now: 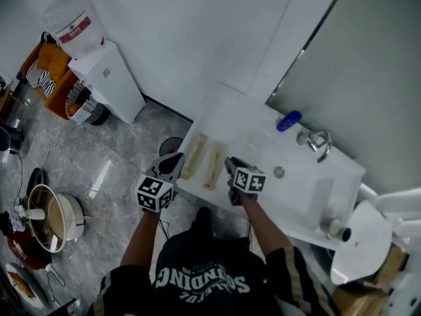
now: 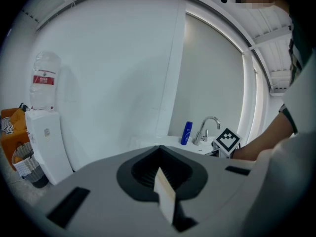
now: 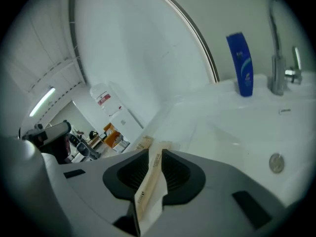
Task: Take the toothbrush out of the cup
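Scene: A person (image 1: 197, 278) is standing at a white sink counter (image 1: 230, 120), holding a gripper in each hand over its near edge.
Right hand: The right gripper (image 3: 155, 154) is pressing its jaws narrowly on a wrapped toothbrush (image 3: 150, 186). The printed paper sleeve is standing on edge between the pads and running back along them.
Left hand: The left gripper (image 2: 159, 157) is clamping a pale flat strip (image 2: 165, 194) edge-on between jaws drawn close together. It is looking like another paper sleeve, though the view is too tight to be sure.
Toothbrush: It is sitting inside its wrapper in the right gripper's grip, above the counter's near-left end.
Counter, left end: Two paper packets (image 1: 195, 157) (image 1: 212, 166) are lying side by side between the two grippers.
Counter, back: A blue bottle (image 1: 289, 120) is lying just beside the faucet (image 1: 318, 141), close to the wall.
Floor, left: A water dispenser (image 1: 108, 81) is standing against the wall, well apart from the counter, carrying its bottle on top.
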A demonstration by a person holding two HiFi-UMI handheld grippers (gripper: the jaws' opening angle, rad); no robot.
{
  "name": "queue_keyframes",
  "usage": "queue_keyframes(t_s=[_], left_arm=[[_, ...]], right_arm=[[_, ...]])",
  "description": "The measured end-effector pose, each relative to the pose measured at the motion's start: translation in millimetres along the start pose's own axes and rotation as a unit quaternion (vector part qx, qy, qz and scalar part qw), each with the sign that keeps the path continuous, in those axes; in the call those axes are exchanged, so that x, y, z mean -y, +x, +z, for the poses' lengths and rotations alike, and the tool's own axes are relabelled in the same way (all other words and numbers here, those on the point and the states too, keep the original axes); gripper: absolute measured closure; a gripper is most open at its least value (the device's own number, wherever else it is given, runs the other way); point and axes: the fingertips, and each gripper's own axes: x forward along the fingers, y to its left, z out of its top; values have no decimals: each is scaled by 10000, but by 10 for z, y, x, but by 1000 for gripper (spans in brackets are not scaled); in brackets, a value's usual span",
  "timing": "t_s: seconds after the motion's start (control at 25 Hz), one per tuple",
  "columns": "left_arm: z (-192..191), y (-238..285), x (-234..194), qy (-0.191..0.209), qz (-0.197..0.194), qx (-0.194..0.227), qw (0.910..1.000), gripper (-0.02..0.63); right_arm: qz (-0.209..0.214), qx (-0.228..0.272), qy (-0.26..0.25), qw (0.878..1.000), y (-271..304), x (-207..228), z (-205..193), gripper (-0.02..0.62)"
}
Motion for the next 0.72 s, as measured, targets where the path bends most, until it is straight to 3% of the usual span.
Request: queue_keyframes(t_s=[0.28, 0.6, 0.72], left_arm=[[234, 245, 457, 334, -411, 101, 9985, 607], [495, 595, 1183, 629, -958, 259, 9931, 607], [558, 688, 1553, 794, -1221, 288, 9889, 607]], right_arm=[[-363, 925, -890, 9911, -753, 63, 390, 595], [-915, 1839, -1726, 9633, -1816, 295, 704, 597], [-1144, 2076, -1812, 9544, -2205, 453, 725, 597]])
